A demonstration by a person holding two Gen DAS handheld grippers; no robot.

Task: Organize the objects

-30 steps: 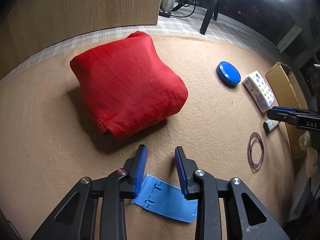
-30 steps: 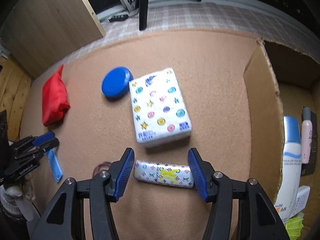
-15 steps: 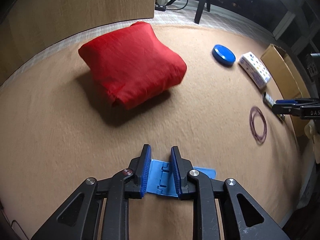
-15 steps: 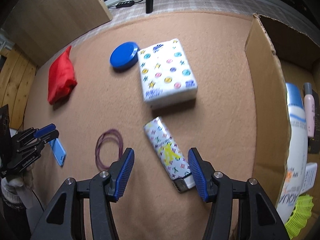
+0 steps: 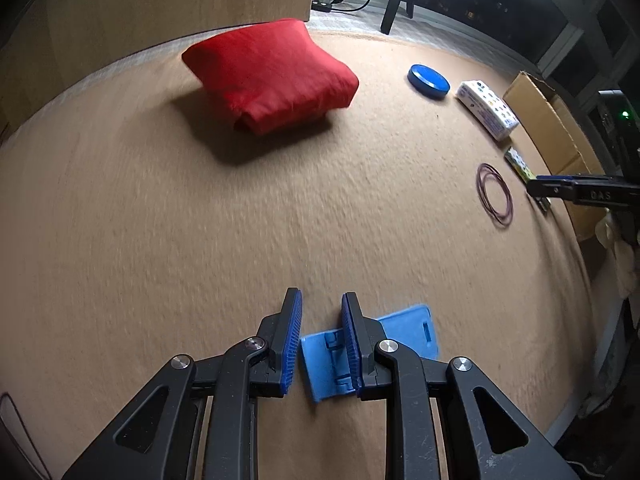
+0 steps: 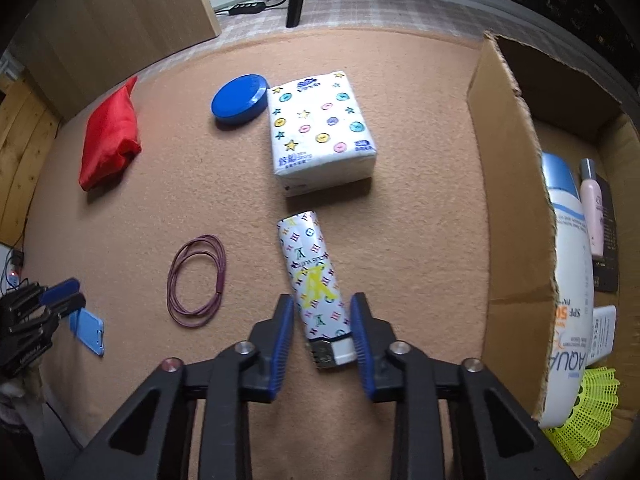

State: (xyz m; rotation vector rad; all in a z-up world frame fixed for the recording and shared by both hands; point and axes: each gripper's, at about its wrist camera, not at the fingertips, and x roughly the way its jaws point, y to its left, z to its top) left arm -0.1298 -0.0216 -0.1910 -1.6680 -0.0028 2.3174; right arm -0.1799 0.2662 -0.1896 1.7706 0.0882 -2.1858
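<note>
A blue plastic stand sits between the pads of my left gripper, which is shut on its raised part just above the tan carpet. In the right wrist view that gripper is at the far left, with the stand under it. A patterned white lighter lies lengthwise on the carpet, its metal end toward me. My right gripper straddles its near end with its jaws closing, and both pads touch its sides.
On the carpet lie a red cloth bag, a blue round lid, a star-patterned tissue pack and purple rubber bands. An open cardboard box at the right holds a sunscreen bottle and other items. Wooden furniture stands behind.
My left jaws closed on the blue stand and drew back from the red bag with it. The lighter turned from crosswise to lengthwise between my right jaws, which narrowed onto it.
</note>
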